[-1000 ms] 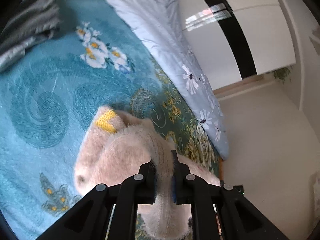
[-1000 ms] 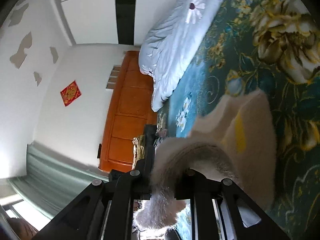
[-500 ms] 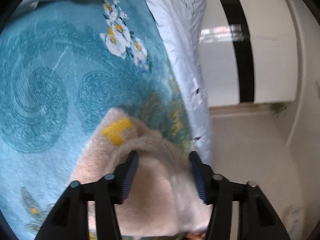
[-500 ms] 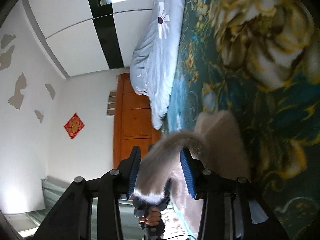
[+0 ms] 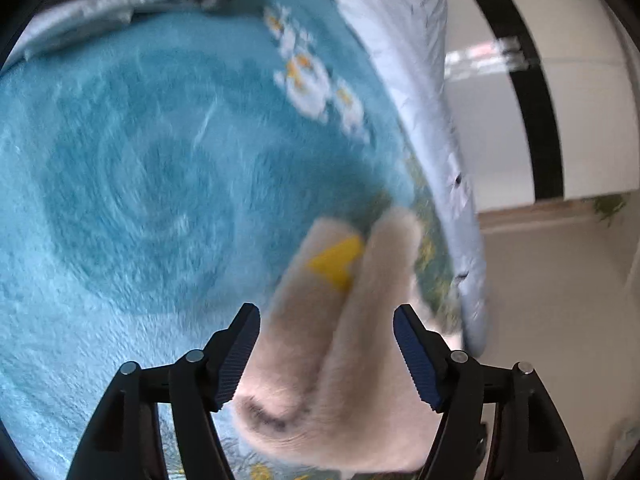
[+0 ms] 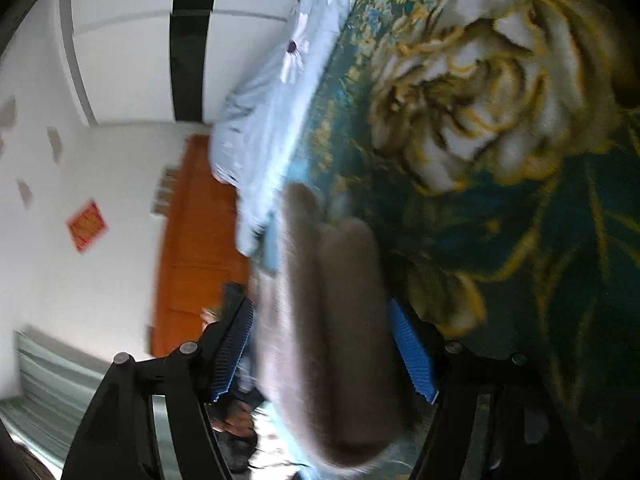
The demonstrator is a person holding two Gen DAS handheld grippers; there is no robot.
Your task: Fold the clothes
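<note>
Left wrist view: motion blur smears everything. The left tool stands wide open, its blue pads clear of the cloth, holding nothing. Between the jaws, from 6 o'clock up toward centre, lies the sweater, a fuzzy beige garment doubled into two ridges with a yellow patch showing between them; its lower edge is cut off by the frame. It rests on the blanket, turquoise with swirls. A pale quilt runs from 12 to 4 o'clock, a grey cloth at 11 is too blurred to identify, and the wardrobe sits at 2. A second ago these jaws were pinched on a fold of the sweater; half a second ago they had begun to part.

Right wrist view: also blurred. The right tool is likewise spread wide and empty, where a second ago it clamped the sweater. The sweater lies between the jaws from 6 o'clock to centre, shadowed; its near end is cut off. The headboard is at 9.
</note>
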